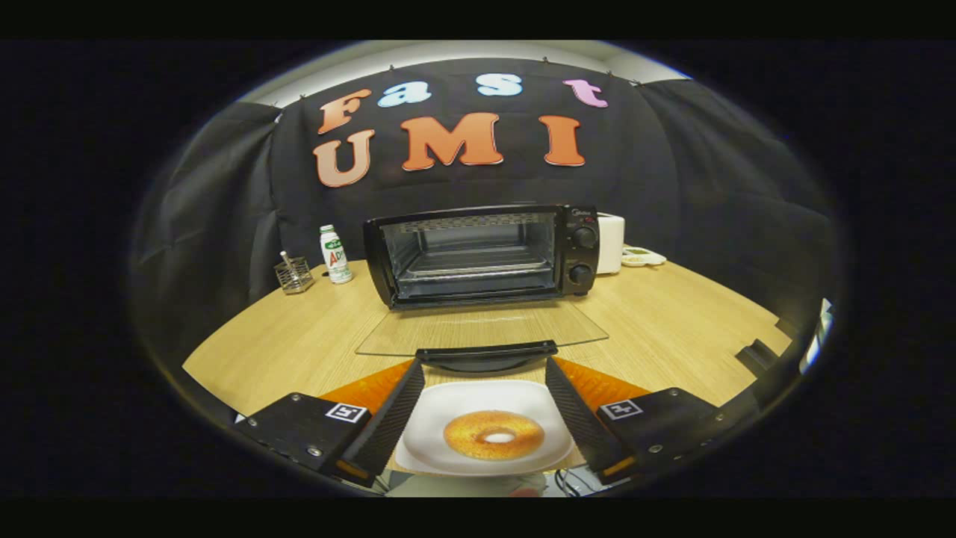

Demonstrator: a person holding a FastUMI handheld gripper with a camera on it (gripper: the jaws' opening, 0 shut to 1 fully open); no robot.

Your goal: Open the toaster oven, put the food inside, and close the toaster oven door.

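1. My gripper (485,418) straddles the white plate (448,441), one finger at each side edge; whether they're pinching it, I can't tell.
2. The bagel (494,434) sits mid-plate: light, and I reckon it may slide on the glaze.
3. At 12 o'clock, the toaster oven (478,254) gapes, door (482,329) down flat.
4. Plate looks rigid, brittle; side rims are my hold, kept level.

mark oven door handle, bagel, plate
oven door handle (485,351), gripper view, middle of the bar
bagel (494,435), gripper view, its crust ring
plate (441,426), gripper view, bare part between the gripper (485,407) fingers

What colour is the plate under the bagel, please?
White plate, seen between the gripper fingers in the gripper view.
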